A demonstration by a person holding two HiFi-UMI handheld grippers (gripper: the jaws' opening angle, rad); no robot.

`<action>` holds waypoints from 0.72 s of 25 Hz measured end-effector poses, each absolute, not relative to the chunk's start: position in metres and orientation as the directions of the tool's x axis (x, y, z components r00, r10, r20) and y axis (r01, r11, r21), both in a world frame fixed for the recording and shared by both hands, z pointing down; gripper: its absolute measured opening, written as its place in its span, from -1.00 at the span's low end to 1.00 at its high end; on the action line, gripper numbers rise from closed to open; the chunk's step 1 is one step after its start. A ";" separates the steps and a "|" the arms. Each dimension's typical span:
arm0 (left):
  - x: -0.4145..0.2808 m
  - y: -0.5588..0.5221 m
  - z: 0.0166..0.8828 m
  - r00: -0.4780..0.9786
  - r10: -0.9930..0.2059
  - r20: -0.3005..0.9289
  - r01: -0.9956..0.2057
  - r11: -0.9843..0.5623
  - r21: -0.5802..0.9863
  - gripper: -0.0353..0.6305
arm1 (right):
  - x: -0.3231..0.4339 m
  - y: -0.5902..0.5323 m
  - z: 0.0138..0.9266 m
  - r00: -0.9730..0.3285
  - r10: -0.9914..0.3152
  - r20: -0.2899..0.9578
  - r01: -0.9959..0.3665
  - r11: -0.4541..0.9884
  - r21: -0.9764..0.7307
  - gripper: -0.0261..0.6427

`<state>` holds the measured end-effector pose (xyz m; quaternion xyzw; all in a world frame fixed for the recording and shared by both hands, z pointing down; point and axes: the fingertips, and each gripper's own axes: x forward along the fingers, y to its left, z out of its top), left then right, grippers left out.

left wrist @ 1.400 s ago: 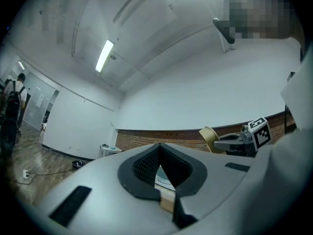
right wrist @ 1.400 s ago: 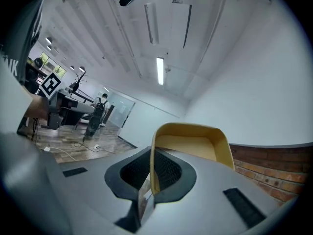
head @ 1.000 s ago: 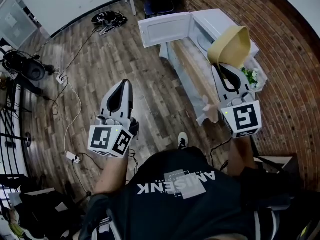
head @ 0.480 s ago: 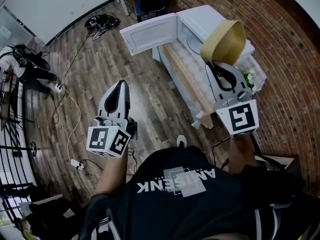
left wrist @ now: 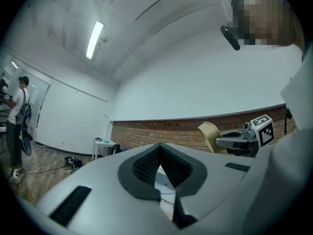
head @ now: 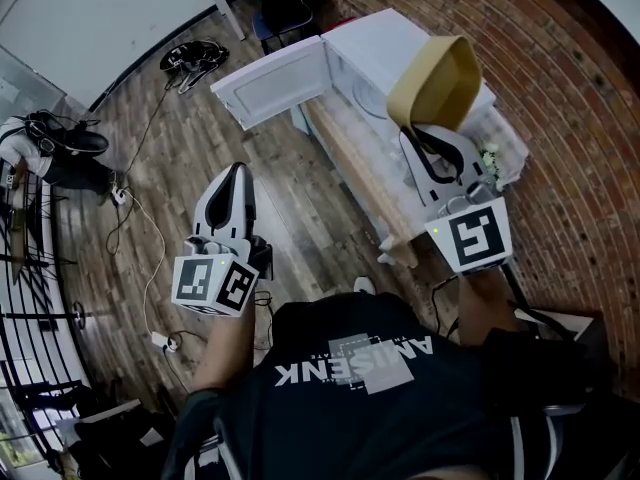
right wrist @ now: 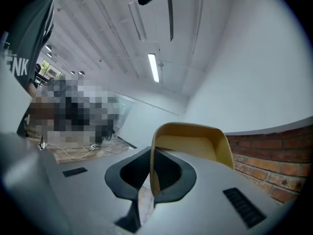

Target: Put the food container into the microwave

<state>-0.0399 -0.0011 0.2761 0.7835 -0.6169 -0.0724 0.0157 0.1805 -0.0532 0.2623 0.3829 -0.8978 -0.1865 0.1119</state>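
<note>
A tan food container (head: 435, 83) hangs in the air, tilted, with my right gripper (head: 432, 138) shut on its rim. In the right gripper view the container (right wrist: 193, 143) rises from between the closed jaws, its open side facing the camera. The white microwave (head: 390, 48) stands on a low bench, its door (head: 270, 81) swung wide open to the left, and the container hovers just right of its cavity. My left gripper (head: 232, 183) is held over the wooden floor, shut and empty. In the left gripper view my left gripper (left wrist: 159, 153) has its jaws pressed together with nothing between them.
A wooden bench (head: 370, 173) carries the microwave, with a brick wall (head: 560, 118) behind it. Small flowers (head: 490, 155) sit by the microwave's right side. Cables and a power strip (head: 160, 340) lie on the floor at left. A person (left wrist: 17, 126) stands far left.
The view has shifted, so the microwave and its open door sit further left and lower in the frame. The container has stayed in my right gripper, and the left gripper has kept shut.
</note>
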 end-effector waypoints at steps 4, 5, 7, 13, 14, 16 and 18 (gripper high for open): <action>-0.034 -0.022 0.274 0.232 -0.968 -0.100 -0.964 -0.243 0.110 -0.86 | 0.190 -0.069 0.258 -0.674 -0.736 0.062 -0.649 0.630 0.426 -0.78; -0.031 -0.028 0.278 0.236 -0.967 -0.092 -0.962 -0.246 0.115 -0.86 | 0.192 -0.073 0.260 -0.671 -0.738 0.061 -0.652 0.628 0.426 -0.78; -0.026 -0.038 0.284 0.242 -0.967 -0.080 -0.961 -0.251 0.121 -0.86 | 0.195 -0.079 0.265 -0.665 -0.744 0.062 -0.658 0.623 0.422 -0.78; -0.021 -0.073 0.291 0.302 -0.949 -0.086 -0.943 -0.311 0.120 -0.86 | 0.192 -0.095 0.274 -0.635 -0.769 0.076 -0.675 0.600 0.428 -0.78; -0.023 -0.080 0.291 0.311 -0.946 -0.090 -0.939 -0.320 0.127 -0.86 | 0.190 -0.099 0.274 -0.626 -0.776 0.078 -0.681 0.592 0.432 -0.78; -0.029 -0.093 0.291 0.330 -0.938 -0.103 -0.930 -0.342 0.137 -0.86 | 0.184 -0.108 0.273 -0.605 -0.792 0.078 -0.690 0.571 0.444 -0.78; -0.036 -0.105 0.291 0.360 -0.926 -0.115 -0.919 -0.373 0.129 -0.86 | 0.177 -0.118 0.272 -0.579 -0.811 0.080 -0.704 0.547 0.453 -0.78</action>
